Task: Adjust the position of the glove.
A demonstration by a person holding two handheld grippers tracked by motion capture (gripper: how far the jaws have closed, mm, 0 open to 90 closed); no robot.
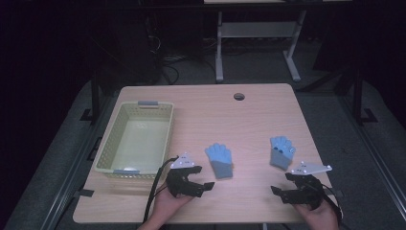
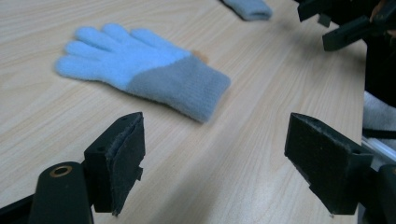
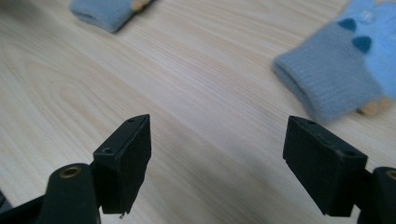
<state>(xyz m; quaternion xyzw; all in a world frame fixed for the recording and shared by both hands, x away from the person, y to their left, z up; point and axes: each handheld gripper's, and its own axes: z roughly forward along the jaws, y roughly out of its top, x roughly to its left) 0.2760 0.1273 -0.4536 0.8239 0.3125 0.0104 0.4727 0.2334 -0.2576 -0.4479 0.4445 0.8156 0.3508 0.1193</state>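
Knit wool is what's worrying me: I'm thinking a shallow pinch could be snagging one layer of the cuff, so a glove drags or drops short of the bin. Going left to right, the yellow basket is sitting empty at the table's left edge. My left gripper is hovering with jaws spread wide, nothing between them, and the left glove is lying flat just beyond it. Further right, the right glove is lying near my right gripper, whose jaws are also gaping, empty.
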